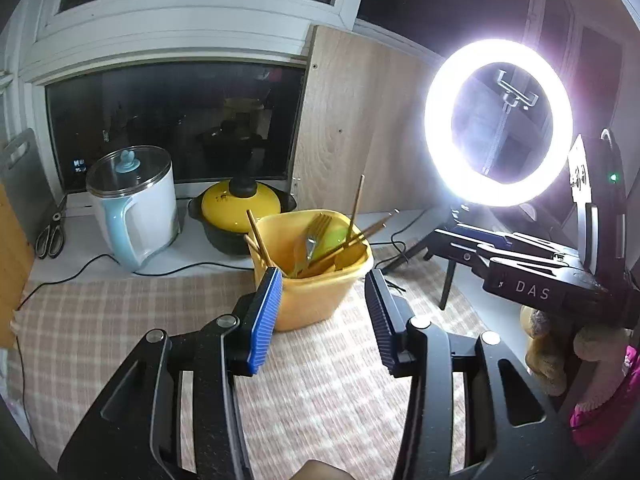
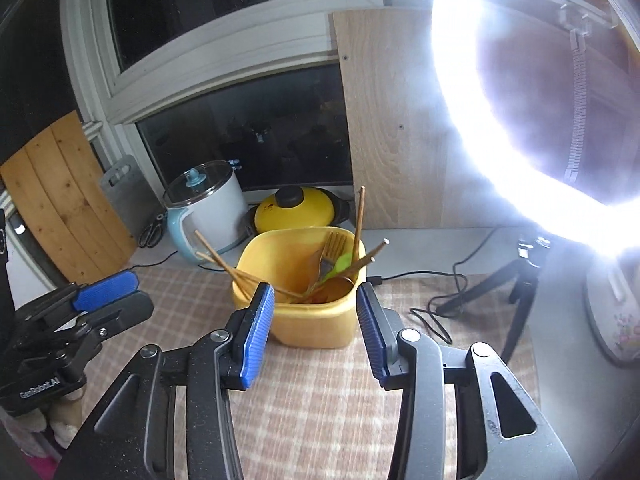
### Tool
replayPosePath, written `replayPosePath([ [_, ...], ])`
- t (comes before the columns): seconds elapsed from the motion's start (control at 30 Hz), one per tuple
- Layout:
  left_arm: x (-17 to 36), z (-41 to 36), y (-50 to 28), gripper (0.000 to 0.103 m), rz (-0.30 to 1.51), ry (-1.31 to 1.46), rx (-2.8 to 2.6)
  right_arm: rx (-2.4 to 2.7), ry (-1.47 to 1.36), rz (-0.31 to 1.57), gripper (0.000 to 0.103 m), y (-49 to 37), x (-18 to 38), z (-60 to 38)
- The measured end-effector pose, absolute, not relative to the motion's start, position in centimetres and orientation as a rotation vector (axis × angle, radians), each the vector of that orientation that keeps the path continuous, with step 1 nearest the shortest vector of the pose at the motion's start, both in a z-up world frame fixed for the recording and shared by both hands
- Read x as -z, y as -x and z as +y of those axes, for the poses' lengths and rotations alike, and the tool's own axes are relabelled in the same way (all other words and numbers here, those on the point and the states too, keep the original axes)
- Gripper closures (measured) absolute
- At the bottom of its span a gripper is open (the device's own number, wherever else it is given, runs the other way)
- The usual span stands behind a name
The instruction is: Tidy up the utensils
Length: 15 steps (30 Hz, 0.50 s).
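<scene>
A yellow tub (image 1: 320, 296) (image 2: 316, 320) stands on the checked tablecloth and holds several utensils: wooden chopsticks (image 1: 357, 204) (image 2: 359, 216), a gold fork (image 1: 316, 228) (image 2: 333, 246) and a green spoon (image 1: 334, 238) (image 2: 340, 266). My left gripper (image 1: 324, 312) is open and empty, just short of the tub. My right gripper (image 2: 316, 328) is open and empty, also just short of the tub. In the left wrist view the right gripper's body (image 1: 540, 276) shows at the right. In the right wrist view the left gripper (image 2: 80, 320) shows at the left.
A white and blue kettle (image 1: 134, 204) (image 2: 208, 204), a yellow-lidded pot (image 1: 240, 208) (image 2: 296, 208) and scissors (image 1: 50, 234) stand behind the tub by the window. A bright ring light (image 1: 498, 122) (image 2: 520, 120) on a tripod (image 2: 516, 296) stands at right, with cables (image 2: 432, 312) on the cloth.
</scene>
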<state>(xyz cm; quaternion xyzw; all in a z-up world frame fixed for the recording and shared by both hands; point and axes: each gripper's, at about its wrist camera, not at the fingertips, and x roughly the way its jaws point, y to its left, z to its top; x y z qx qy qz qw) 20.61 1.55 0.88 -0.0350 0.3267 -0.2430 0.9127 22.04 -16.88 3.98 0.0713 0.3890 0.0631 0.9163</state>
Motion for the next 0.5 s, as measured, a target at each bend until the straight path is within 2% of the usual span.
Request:
replayPosePath([
  [0.07, -1.2, 1.7, -19.3, 0.043, 0.662, 0.067, 0.493, -0.122, -0.139, 0.795, 0.052, -21.0, -4.3, -16.9],
  [0.2, -1.8, 1.9, -17.3, 0.029, 0.647, 0.068, 0.464, -0.104, -0.119, 0.772, 0.045, -18.9, -4.8, -16.7],
  [0.27, -2.1, 1.8, -16.4, 0.021, 0.640, 0.058, 0.435, -0.100, -0.108, 0.762, 0.037, -18.1, -4.8, -16.5],
  [0.4, -2.4, 1.4, -15.1, 0.018, 0.626, 0.029, 0.389, -0.101, -0.109, 0.757, 0.034, -16.8, -4.9, -16.5],
  [0.5, -2.4, 1.1, -14.5, 0.008, 0.626, 0.010, 0.348, -0.093, -0.107, 0.745, 0.030, -15.9, -5.0, -16.5],
])
